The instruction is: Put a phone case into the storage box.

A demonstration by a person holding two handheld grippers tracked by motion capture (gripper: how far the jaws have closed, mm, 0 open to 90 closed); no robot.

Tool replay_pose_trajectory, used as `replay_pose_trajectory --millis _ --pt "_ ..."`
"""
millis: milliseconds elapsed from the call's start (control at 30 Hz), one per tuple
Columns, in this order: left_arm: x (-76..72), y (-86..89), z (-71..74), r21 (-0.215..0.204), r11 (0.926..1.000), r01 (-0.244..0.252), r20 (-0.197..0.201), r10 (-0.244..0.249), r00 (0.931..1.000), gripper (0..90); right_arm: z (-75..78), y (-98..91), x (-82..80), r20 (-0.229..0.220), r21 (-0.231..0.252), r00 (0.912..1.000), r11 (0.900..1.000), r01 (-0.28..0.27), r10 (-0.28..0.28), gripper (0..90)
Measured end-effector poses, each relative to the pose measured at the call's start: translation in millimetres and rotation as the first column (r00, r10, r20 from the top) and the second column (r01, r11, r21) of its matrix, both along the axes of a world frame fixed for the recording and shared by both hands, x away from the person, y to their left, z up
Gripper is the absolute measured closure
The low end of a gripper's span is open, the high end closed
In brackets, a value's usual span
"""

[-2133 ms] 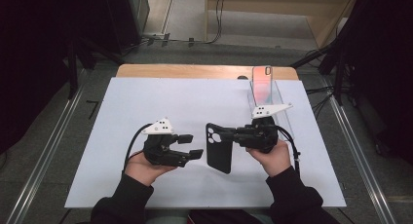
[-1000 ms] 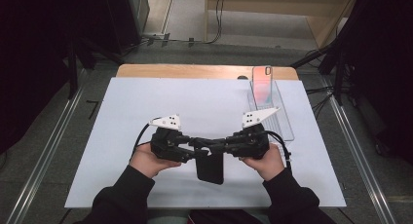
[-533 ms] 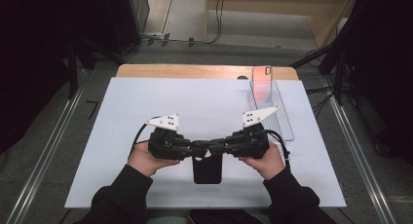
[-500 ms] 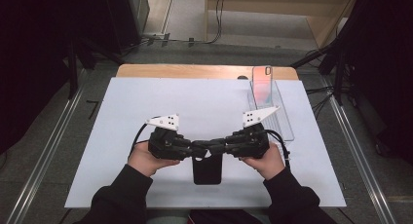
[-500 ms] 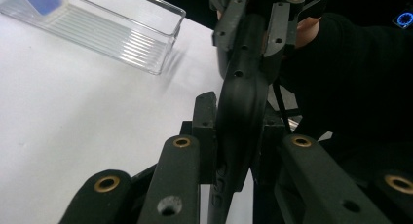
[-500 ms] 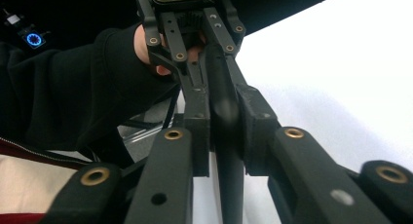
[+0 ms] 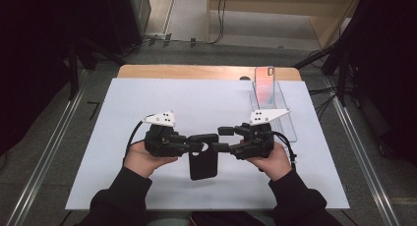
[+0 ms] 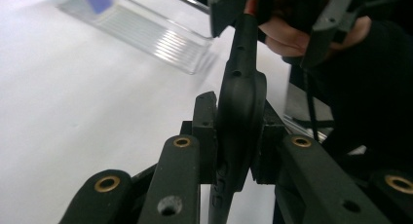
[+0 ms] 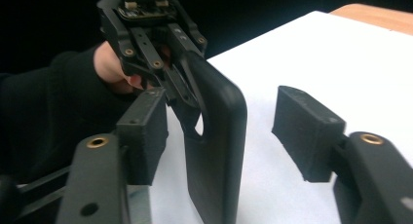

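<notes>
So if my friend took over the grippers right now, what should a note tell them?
Left gripper: jaws shut on the black phone case, holding it by its top end, above the white mat.
Right gripper: jaws have just been opening; the case stands between them, but one pad is clearly off it.
Clear tray sits at the far right of the mat, with a phone leaning at its far end.
Done: the case has passed from the right gripper to the left.
Left: probably draw the right gripper away, then carry the case on; where to, I can't tell.
</notes>
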State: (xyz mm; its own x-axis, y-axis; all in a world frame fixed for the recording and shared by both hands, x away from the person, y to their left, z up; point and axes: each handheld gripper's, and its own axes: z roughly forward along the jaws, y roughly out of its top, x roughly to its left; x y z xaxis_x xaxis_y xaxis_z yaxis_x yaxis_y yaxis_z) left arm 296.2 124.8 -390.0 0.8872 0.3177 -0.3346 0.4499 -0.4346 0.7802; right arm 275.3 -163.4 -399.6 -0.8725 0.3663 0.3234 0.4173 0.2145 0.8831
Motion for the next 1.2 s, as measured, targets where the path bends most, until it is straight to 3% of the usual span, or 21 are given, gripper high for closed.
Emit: replay_pose_trajectory --millis 100,200,400,567,633,833,933,1067,1200 --pt "-0.2 1.3 1.6 0.009 0.9986 -0.051 0.013 0.051 0.9986 76.6 -1.2 0.3 0.1 0.003 -0.049 0.9987 0.9975 0.051 -0.050 34.1" --pt "1.0 4.0 2.7 0.006 0.9936 -0.113 0.007 0.113 0.9936 76.5 -4.3 0.0 1.5 -0.010 -0.050 0.9972 0.9960 0.073 -0.074 29.1" --pt "0.9 6.3 3.4 0.004 0.9844 -0.176 -0.007 0.176 0.9844 76.4 -10.4 6.5 1.2 -0.040 -0.090 0.9981 0.9949 0.044 -0.048 25.4" --pt "-0.4 7.4 5.8 0.001 0.9726 -0.233 0.003 0.233 0.9726 76.4 -17.5 14.0 0.8 -0.037 -0.084 0.9970 0.9943 0.065 -0.068 0.0" --pt "-0.8 7.4 5.7 0.008 0.9680 -0.251 0.002 0.251 0.9680 76.4 -21.0 18.3 -0.1 -0.039 -0.133 0.9963 0.9887 0.070 -0.076 0.0" --pt "-2.6 7.5 7.0 -0.012 0.9567 -0.291 -0.001 0.291 0.9567 76.3 -24.6 28.4 -5.6 -0.033 -0.156 0.9957 0.9845 0.080 -0.086 0.0" --pt "-3.4 7.0 6.6 -0.008 0.9473 -0.320 0.000 0.320 0.9473 76.3 -25.2 33.3 -8.9 -0.029 -0.160 0.9897 0.9780 0.134 -0.140 0.0" --pt "-3.9 4.2 4.7 0.009 0.9500 -0.312 0.008 0.312 0.9500 76.3 -26.8 39.4 -12.8 -0.020 -0.167 0.9763 0.9635 0.209 -0.216 0.0" --pt "-4.3 1.1 2.7 0.015 0.9423 -0.334 -0.006 0.335 0.9424 76.3 -28.9 43.3 -14.2 -0.001 -0.155 0.9559 0.9444 0.290 -0.294 0.0"
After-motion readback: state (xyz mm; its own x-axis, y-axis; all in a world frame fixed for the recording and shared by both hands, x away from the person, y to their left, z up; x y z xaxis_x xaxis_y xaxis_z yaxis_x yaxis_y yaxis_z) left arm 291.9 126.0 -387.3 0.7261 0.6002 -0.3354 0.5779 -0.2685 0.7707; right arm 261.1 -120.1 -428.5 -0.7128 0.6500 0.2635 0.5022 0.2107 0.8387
